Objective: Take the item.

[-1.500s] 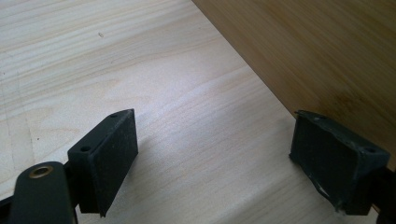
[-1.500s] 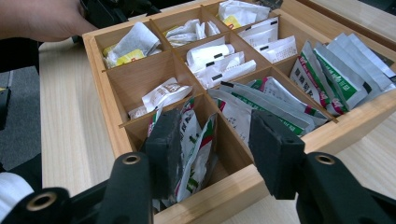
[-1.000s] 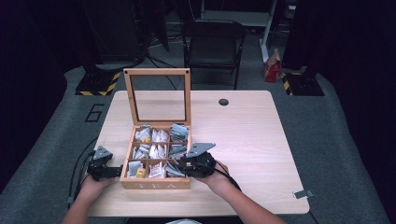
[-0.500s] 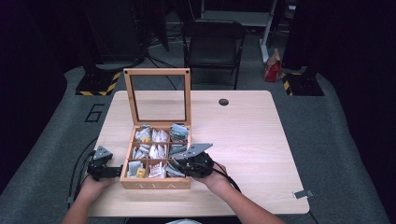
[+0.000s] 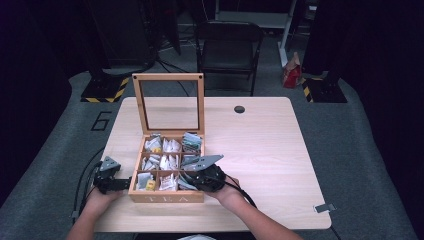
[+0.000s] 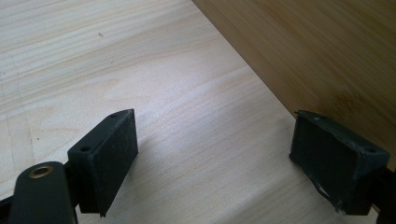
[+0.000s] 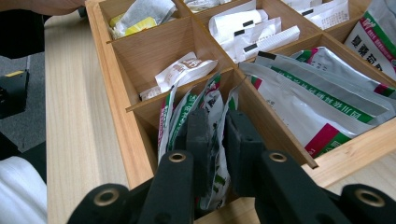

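A person sits at a pale wooden desk (image 5: 260,150) with a two-jaw gripper in each hand. In front of them stands an open wooden tea box (image 5: 167,197), its glass-paned lid (image 5: 168,102) raised upright at the far side. The box is divided into nine compartments holding paper and foil sachets.

The step in hand looks like pulling one sachet out of the box. The right gripper (image 7: 215,140) reaches into the near right corner compartment, and its jaws are pinched narrowly on a green-and-white foil sachet (image 7: 212,100) that stands on edge among a few similar ones. The left gripper (image 6: 224,154) rests on the desk just beside the box's left wall (image 6: 317,56), jaws spread wide with nothing between them; one jaw sits close against the wood, apparently steadying the box.

The next move probably calls for a straight lift, so that only the pinched sachet comes up and its neighbours stay in place. The wooden divider (image 7: 187,86) lies close behind the sachet, and the packed neighbours may drag along with it.

In the next compartment lie larger foil packets (image 7: 322,93) with red and green print. Other compartments hold white paper sachets (image 7: 252,32) and a yellow-labelled one (image 7: 140,23). Beyond the desk stands a dark chair (image 5: 227,50), on a grey floor with black-and-yellow striped stands.
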Available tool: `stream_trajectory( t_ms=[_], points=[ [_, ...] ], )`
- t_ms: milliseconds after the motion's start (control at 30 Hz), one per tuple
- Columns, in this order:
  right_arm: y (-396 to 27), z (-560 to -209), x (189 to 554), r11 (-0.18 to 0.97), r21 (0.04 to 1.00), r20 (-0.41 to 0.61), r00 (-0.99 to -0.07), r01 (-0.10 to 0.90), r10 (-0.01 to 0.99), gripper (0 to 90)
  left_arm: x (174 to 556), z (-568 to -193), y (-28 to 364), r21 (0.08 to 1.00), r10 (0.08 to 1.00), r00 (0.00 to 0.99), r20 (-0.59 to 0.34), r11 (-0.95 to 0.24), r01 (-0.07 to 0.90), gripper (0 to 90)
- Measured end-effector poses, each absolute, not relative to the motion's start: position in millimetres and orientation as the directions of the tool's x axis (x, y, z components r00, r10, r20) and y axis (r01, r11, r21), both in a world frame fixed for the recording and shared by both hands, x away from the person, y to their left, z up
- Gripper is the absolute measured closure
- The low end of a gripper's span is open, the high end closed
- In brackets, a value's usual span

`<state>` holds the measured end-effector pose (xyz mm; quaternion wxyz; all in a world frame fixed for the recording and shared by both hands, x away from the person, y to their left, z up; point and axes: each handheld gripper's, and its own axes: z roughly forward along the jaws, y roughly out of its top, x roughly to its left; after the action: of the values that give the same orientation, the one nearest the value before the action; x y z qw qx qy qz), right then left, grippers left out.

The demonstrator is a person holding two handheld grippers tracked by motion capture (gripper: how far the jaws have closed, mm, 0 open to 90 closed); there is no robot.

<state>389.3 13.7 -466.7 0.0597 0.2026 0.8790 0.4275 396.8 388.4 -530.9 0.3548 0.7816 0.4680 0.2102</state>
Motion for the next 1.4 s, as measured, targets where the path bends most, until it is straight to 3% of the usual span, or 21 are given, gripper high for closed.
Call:
stream_trajectory(
  t_ms=[233, 733, 1400],
  points=[
    [15.7, -467.3, 388.2, 0.560, 0.770, 0.072, -0.914, 0.306, 0.400, 89.2, 396.8, -530.9, 388.3, 0.751, 0.881, 0.473, -0.004, -0.310, 0.583, 14.6],
    [15.1, -463.9, 386.7, 0.572, 0.771, 0.048, -0.921, 0.280, 0.387, 89.7, 396.8, -530.9, 388.3, 0.751, 0.881, 0.474, -0.004, -0.310, 0.582, 14.6],
    [10.0, -428.1, 385.0, 0.541, 0.794, 0.069, -0.925, 0.278, 0.374, 89.6, 396.8, -531.0, 388.3, 0.752, 0.881, 0.473, -0.004, -0.309, 0.582, 14.5]
  ],
)
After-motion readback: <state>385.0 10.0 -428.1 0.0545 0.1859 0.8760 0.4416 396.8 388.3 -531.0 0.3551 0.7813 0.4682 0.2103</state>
